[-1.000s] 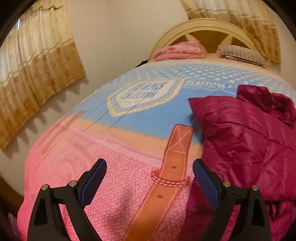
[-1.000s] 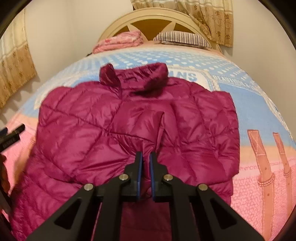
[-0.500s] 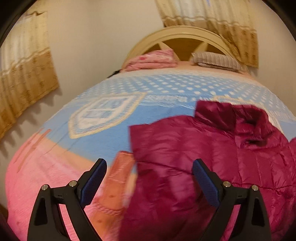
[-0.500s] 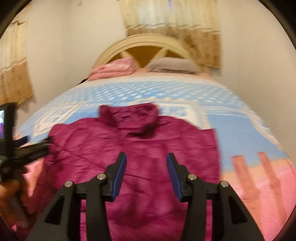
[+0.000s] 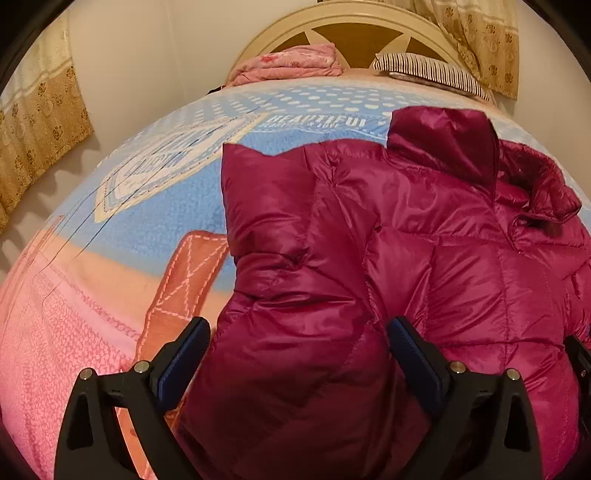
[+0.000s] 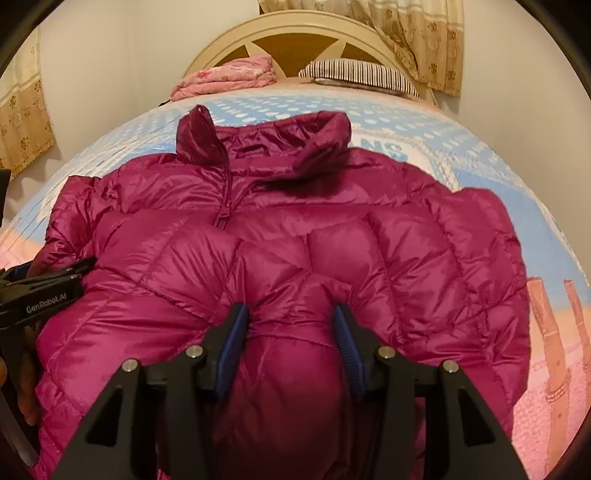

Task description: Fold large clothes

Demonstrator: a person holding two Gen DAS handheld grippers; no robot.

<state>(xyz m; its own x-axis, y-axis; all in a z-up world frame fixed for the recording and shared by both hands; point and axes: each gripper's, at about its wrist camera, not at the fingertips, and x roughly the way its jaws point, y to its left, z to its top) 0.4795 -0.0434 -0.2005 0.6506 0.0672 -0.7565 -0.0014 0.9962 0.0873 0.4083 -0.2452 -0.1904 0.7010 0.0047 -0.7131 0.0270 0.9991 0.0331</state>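
Sleeve-folding step: your right gripper (image 6: 290, 325) has just been opening, fingers half-spread astride the jacket (image 6: 295, 236) cuff — left gripper (image 5: 297, 341) wide; grab its hem next.

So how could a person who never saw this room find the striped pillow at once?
Start at the cream arched headboard at the far end of the bed. Two things lie at its foot: folded pink bedding and, toward the curtain, the striped pillow. Only it has dark and white stripes.
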